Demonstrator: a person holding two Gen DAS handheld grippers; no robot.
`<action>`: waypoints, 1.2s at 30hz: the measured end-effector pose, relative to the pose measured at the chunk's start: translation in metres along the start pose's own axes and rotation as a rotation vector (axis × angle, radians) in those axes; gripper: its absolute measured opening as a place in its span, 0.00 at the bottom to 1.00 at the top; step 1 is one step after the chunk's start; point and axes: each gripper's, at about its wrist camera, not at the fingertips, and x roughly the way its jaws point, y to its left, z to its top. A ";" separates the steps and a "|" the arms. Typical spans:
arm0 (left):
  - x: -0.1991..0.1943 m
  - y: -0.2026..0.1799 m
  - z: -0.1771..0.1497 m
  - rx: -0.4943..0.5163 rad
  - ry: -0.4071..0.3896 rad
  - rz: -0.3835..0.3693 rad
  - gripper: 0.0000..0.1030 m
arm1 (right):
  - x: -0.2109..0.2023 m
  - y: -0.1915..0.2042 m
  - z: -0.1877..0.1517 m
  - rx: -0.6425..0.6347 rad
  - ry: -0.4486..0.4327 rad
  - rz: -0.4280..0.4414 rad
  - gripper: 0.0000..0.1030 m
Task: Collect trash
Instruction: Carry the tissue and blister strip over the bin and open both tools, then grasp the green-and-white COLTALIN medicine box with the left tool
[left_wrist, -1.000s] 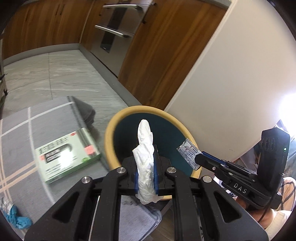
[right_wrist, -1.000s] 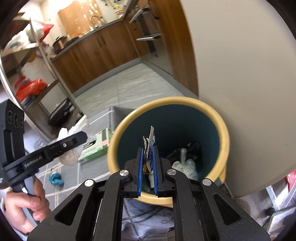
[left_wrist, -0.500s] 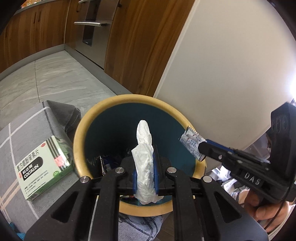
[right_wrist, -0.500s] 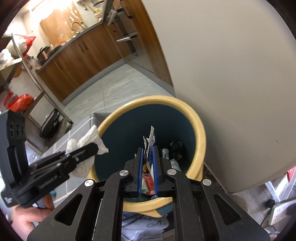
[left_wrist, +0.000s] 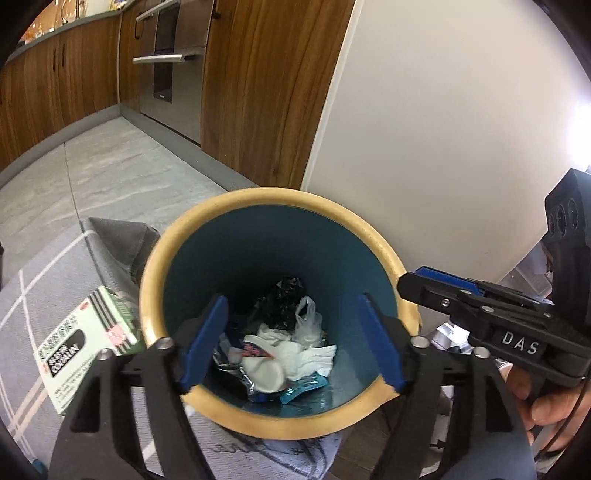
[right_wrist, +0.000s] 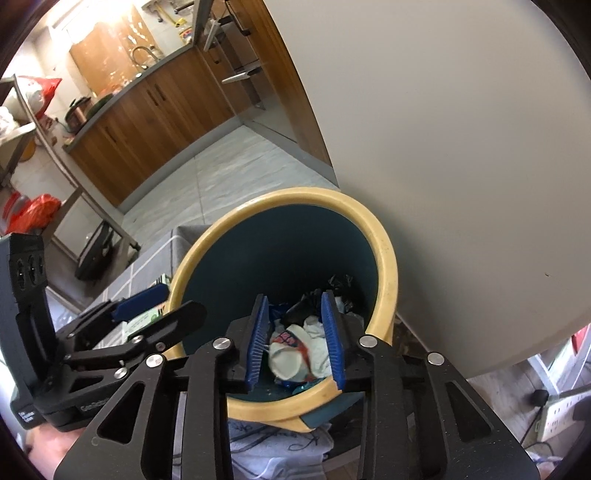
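- Since a second ago both grippers have let go over the bin: the white crumpled tissue has left the left gripper (left_wrist: 291, 343) and the printed wrapper has left the right gripper (right_wrist: 295, 343). The jaws of both have just been opening; the left pair now stands wide apart, the right pair partly apart, with nothing between either.
- Both sets of blue pads hang above the near rim of the round teal waste bin with a yellow rim (left_wrist: 177, 236), whose mouth is otherwise unobstructed.
- At the bin's bottom lies the collected trash (left_wrist: 280, 354): white tissue, a white cup-like piece, clear plastic, black film and foil wrappers, so heaped that single items are hard to tell apart.
- In the left wrist view the right gripper's tips overlap the bin's right rim, a hand (left_wrist: 546, 398) cut off at the frame edge.
- A green-and-white cardboard box (left_wrist: 81, 343) lies on the grey lined rug (left_wrist: 44, 280) just left of the bin, partly hidden by the rim.
- A pale wall panel (left_wrist: 443, 122) stands close behind the bin; grey floor tiles (left_wrist: 122, 166) stretch open to the wooden cabinets (left_wrist: 266, 85).
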 end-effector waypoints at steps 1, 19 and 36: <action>-0.002 0.002 -0.001 0.002 -0.004 0.003 0.74 | -0.001 0.000 0.000 -0.002 -0.001 0.000 0.35; -0.051 0.084 -0.011 0.019 0.005 0.139 0.94 | -0.015 0.020 0.000 -0.067 -0.023 0.018 0.69; 0.006 0.151 -0.026 0.281 0.218 0.117 0.94 | -0.009 -0.001 -0.003 0.000 0.003 0.001 0.69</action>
